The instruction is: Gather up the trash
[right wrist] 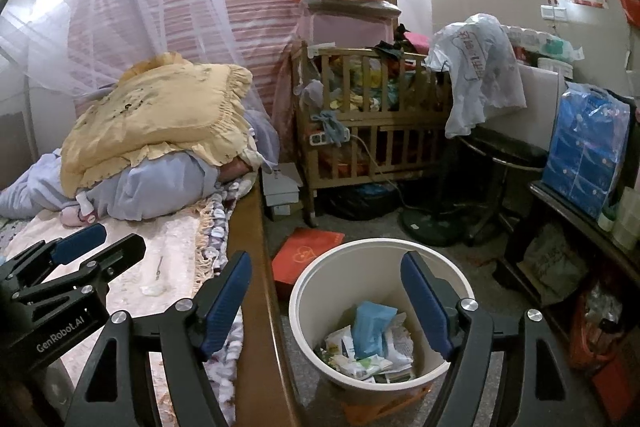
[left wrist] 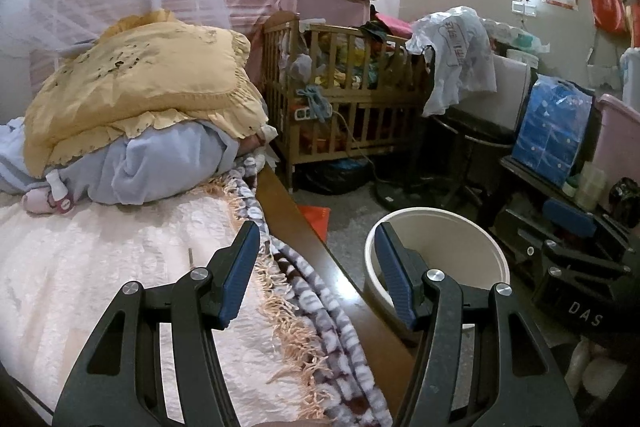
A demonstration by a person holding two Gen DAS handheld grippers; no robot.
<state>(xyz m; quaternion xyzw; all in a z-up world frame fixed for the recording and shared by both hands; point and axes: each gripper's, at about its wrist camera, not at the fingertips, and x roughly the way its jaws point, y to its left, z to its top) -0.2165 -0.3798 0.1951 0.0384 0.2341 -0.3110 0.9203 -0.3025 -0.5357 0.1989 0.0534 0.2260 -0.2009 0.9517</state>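
Right wrist view: your right gripper [right wrist: 326, 301] is spread, nothing between the pads, with the bin [right wrist: 304, 311] right below it holding wrappers [right wrist: 370, 341]. Left gripper [right wrist: 78, 247] is beside you over the bed [right wrist: 168, 247], apart and empty. Drop looks done; next, find more trash, maybe the white scrap [right wrist: 154, 289] on the bed.

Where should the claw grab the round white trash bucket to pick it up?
Grab the white bucket by its top rim, coming straight down from above. It stands upright on the floor beside the bed, open mouth up, so the thin rim can probably slip between the fingers, one inside, one outside. The near edge looks easiest. The trash lies low inside, out of the way.
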